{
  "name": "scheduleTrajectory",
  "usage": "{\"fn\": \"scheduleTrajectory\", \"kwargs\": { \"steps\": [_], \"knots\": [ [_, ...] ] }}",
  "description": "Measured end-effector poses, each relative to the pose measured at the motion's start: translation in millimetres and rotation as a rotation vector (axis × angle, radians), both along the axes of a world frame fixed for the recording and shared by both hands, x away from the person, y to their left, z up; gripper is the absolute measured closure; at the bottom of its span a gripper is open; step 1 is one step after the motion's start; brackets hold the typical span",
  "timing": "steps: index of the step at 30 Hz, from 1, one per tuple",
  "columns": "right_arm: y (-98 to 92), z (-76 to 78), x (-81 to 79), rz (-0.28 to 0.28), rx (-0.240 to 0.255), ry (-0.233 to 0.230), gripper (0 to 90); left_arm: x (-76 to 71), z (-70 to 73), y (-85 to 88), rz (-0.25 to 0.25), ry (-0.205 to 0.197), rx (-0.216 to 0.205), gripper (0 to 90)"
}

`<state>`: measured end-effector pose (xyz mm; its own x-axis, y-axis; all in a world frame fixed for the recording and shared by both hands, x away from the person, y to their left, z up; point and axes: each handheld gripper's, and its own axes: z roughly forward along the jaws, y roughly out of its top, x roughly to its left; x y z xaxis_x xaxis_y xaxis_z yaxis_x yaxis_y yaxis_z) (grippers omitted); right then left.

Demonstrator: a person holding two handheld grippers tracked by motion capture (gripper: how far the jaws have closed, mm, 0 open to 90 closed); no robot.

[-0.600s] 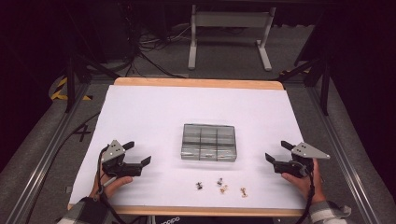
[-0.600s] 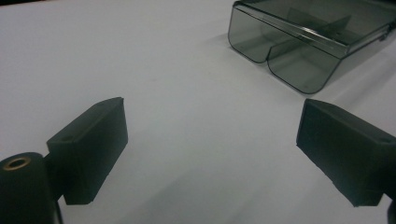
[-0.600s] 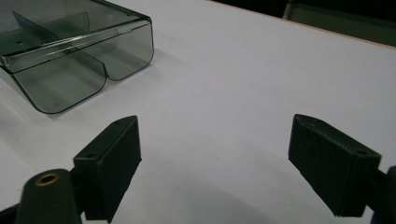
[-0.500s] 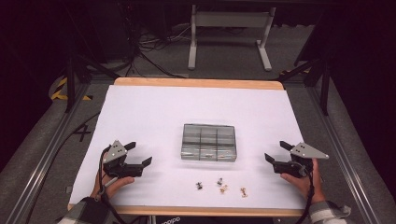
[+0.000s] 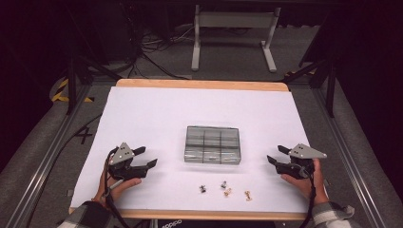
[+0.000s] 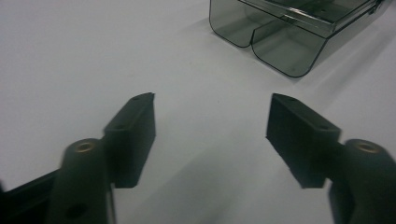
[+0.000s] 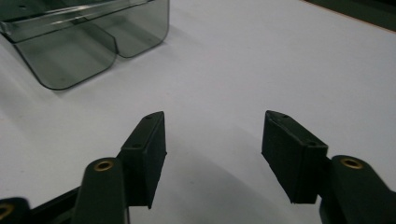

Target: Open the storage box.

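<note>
Nothing is seen to have moved since the earlier frame: both tools and every object are placed as before. At the centre of the white worktop [image 5: 152, 114] sits the clear compartment box [image 5: 212, 145], its lid shut. Four small metal parts [image 5: 225, 188] lie in a loose row at its 6 o'clock, near the front edge. The left tool [image 5: 147, 158] is held at the box's 8 o'clock and the right tool [image 5: 274, 155] at its 4 o'clock, well apart from it. Both are held partly open, nothing between the jaws.
</note>
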<state>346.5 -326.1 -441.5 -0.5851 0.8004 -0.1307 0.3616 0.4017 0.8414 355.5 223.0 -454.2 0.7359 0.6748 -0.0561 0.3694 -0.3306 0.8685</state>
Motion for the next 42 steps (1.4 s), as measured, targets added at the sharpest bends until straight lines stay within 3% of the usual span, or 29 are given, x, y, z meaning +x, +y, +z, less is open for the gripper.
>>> {"fn": "scheduleTrajectory", "kwargs": {
  "steps": [2, 5, 9, 13, 17, 21, 23, 27, 29, 32, 36, 42],
  "knots": [
    [5.6, 1.9, 1.9, 0.017, 0.003, 0.011, 45.7, 2.2, 1.9, -6.9, -0.018, 0.001, 0.021, 52.4],
    [19.9, 6.0, 2.2, 0.085, 0.004, 0.023, 49.1, 5.4, 5.1, -18.6, -0.059, 0.002, 0.052, 68.8],
    [38.9, 12.8, -3.0, 0.167, 0.008, 0.036, 54.7, 11.8, 6.0, -33.8, -0.097, 0.013, 0.083, 79.0],
    [54.0, 18.2, -8.2, 0.238, -0.008, 0.053, 61.6, 16.6, 5.8, -43.2, -0.109, 0.031, 0.08, 87.0],
    [64.3, 21.6, -9.7, 0.271, -0.01, 0.063, 64.6, 25.0, 5.4, -57.3, -0.129, 0.039, 0.085, 89.9],
    [73.7, 22.8, -5.9, 0.304, -0.006, 0.082, 67.5, 33.1, 1.2, -74.3, -0.151, 0.047, 0.138, 90.0],
    [76.9, 23.1, -3.7, 0.313, -0.005, 0.095, 69.8, 35.1, -0.2, -80.2, -0.161, 0.058, 0.143, 90.0],
    [84.0, 20.7, -2.3, 0.328, -0.037, 0.111, 71.4, 39.7, 0.9, -91.8, -0.189, 0.054, 0.15, 90.0],
    [84.7, 20.2, -2.3, 0.333, -0.036, 0.116, 72.3, 39.8, 1.0, -95.1, -0.183, 0.042, 0.173, 90.0],
    [85.1, 18.6, -0.3, 0.325, -0.036, 0.124, 75.3, 42.3, -0.5, -93.5, -0.193, 0.058, 0.155, 90.0],
    [84.3, 17.8, 0.7, 0.323, -0.039, 0.126, 77.3, 40.3, -0.5, -94.6, -0.216, 0.053, 0.177, 90.0],
    [84.3, 19.8, 1.1, 0.32, -0.04, 0.121, 80.1, 38.3, -0.3, -94.9, -0.221, 0.047, 0.177, 89.9]
  ]
}}
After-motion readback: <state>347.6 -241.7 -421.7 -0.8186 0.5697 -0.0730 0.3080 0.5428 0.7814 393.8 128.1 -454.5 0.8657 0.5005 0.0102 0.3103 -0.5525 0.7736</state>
